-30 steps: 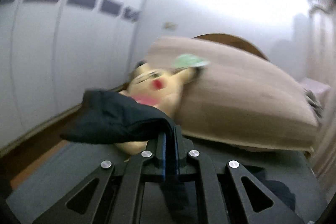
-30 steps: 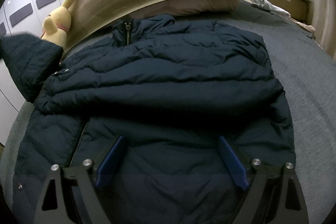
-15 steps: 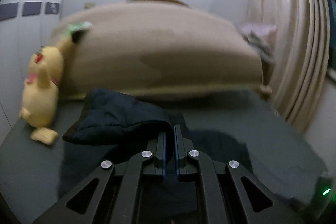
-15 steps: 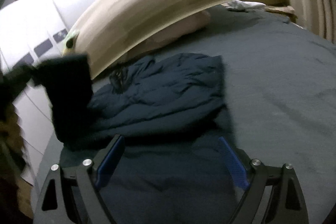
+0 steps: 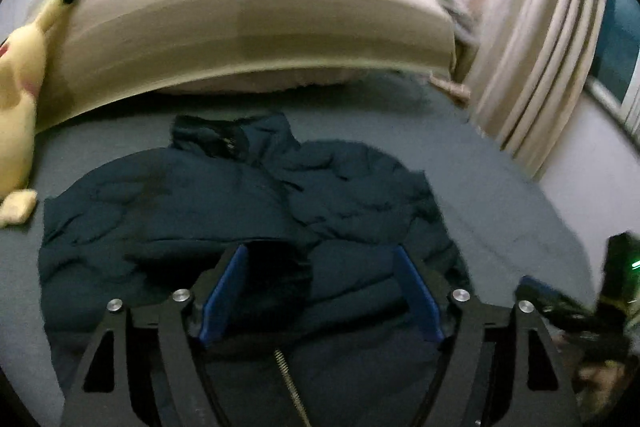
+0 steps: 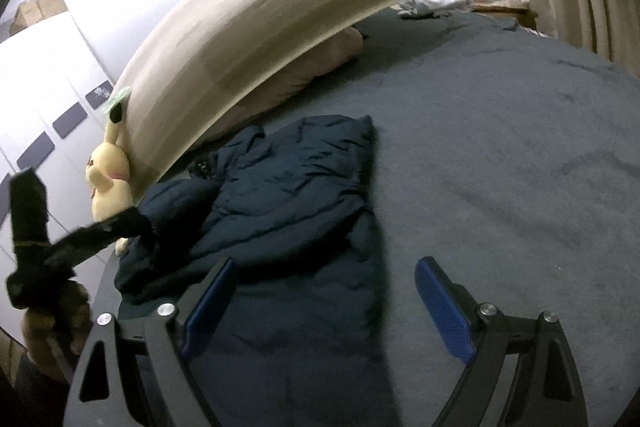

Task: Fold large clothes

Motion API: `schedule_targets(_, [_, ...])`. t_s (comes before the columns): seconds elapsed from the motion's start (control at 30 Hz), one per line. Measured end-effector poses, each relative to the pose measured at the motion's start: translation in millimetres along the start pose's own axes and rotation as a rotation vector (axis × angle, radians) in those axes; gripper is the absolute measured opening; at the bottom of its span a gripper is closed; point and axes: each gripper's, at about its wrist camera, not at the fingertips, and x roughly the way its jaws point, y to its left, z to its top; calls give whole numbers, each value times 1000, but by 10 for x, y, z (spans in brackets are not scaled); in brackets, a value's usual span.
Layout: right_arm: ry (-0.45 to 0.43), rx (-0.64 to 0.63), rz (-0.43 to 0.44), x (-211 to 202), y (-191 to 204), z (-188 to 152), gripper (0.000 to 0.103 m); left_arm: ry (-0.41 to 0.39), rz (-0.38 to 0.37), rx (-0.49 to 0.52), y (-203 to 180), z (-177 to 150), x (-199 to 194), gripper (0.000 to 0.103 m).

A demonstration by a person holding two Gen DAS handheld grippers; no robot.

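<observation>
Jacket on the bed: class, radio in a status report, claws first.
Left claw just opened, sleeve cuff loose between its pads. Right claw open, empty. Jacket flat on bed, sleeves folded in. Plush toy beside it, clear of the fold.

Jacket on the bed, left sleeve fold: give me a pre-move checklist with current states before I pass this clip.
1. Left gripper let go of the sleeve: ok. Its jaws have just been opening; the cuff lies between them against the left pad, not pinched.
2. Right gripper free: ok, open with nothing between its jaws.
3. Sleeve laid across the jacket body: ok.
4. Jacket's right side tucked in: ok in the right wrist view, its edge runs fairly straight.
5. Bottom hem flat: cannot tell, hidden under the grippers.
6. Bed space beside the jacket: ok; the plush toy sits apart by the headboard.
</observation>
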Motion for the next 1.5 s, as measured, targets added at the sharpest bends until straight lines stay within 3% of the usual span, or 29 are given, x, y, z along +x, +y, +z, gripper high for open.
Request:
schedule_targets(0.07, [2, -34, 1, 1, 115, 27, 92, -42, -27, -54, 218, 3, -206, 79])
schedule_targets(0.13, [0, -80, -6, 35, 272, 67, 92, -117, -9, -106, 501, -67, -490, 81])
schedule_targets(0.17, [1, -104, -7, 62, 371, 85, 92, -162, 32, -135, 658, -106, -580, 86])
schedule_targets(0.23, [12, -157, 6, 162, 668, 140, 92, -235, 183, -223, 1045, -210, -732, 87])
schedule_targets(0.33, [28, -320, 14, 365, 1301, 198, 92, -206, 314, -359, 1572, -355, -653, 87])
schedule_targets(0.43, [43, -577, -81, 685, 2039, 153, 92, -148, 352, -458, 1934, -533, -473, 87])
schedule_targets(0.53, [96, -764, -167, 1099, 2549, 63, 92, -122, 356, -453, 1986, -627, -338, 87])
schedule_targets(0.67, [167, -849, -285, 1571, 2770, 41, 85, -83, 364, -431, 1982, -691, -194, 87])
schedule_targets(0.73, [197, -814, -295, 1649, 2730, 109, 25, -64, 360, -430, 1985, -722, -130, 87])
schedule_targets(0.83, [139, -655, -277, 1439, 2496, 337, 23, -55, 354, -429, 2007, -788, -67, 87])
schedule_targets(0.97, [87, -259, -199, 1084, 1692, 486, 24, -58, 353, -422, 1980, -859, -58, 87])
schedule_targets(1.07, [169, 63, -28, 1170, 936, 331, 25, -50, 357, -407, 1927, -851, -70, 87])
schedule_targets(1.1, [200, 150, 21, 1223, 742, 259, 31, -45, 358, -406, 1924, -844, -70, 87])
schedule_targets(1.2, [171, 290, 152, 1197, 448, 211, 88, -53, 365, -404, 1925, -799, -207, 87])
schedule_targets(1.27, [135, 353, 215, 1156, 339, 256, 89, -91, 363, -421, 1951, -763, -344, 87])
schedule_targets(1.37, [179, 446, 262, 1270, 168, 277, 89, -105, 381, -440, 2004, -711, -365, 87])
schedule_targets(1.4, [188, 461, 264, 1302, 136, 287, 84, -70, 388, -445, 2034, -735, -312, 87])
schedule_targets(1.47, [213, 414, 220, 1328, 166, 375, 32, 35, 394, -450, 2094, -791, -106, 88])
schedule_targets(1.5, [221, 374, 179, 1292, 240, 390, 19, 60, 392, -439, 2100, -818, -43, 88])
